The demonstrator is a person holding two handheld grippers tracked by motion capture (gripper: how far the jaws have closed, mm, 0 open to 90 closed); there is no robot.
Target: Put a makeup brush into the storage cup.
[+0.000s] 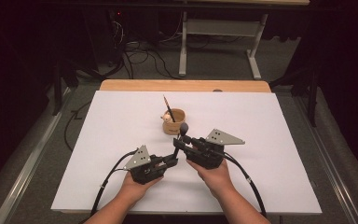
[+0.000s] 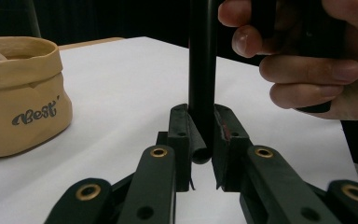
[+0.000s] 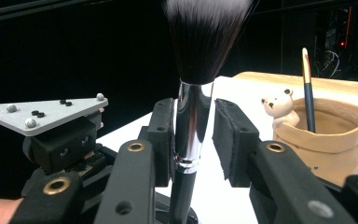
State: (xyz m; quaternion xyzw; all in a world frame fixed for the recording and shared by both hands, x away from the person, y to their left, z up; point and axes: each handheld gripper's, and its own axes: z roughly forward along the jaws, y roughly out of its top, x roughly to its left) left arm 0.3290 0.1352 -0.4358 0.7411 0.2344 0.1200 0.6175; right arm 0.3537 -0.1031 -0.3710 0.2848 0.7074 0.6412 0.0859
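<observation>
While the left gripper (image 2: 200,140) clamps the upright brush (image 3: 193,126) by its handle, the right gripper (image 3: 193,140) stands open around the ferrule and should close squarely before lifting toward the cup (image 1: 174,122).

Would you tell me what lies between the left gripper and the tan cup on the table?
Bare white table only. In the high view, nothing sits between the left gripper, shut on the brush handle, and the tan cup; the left gripper view agrees.
</observation>
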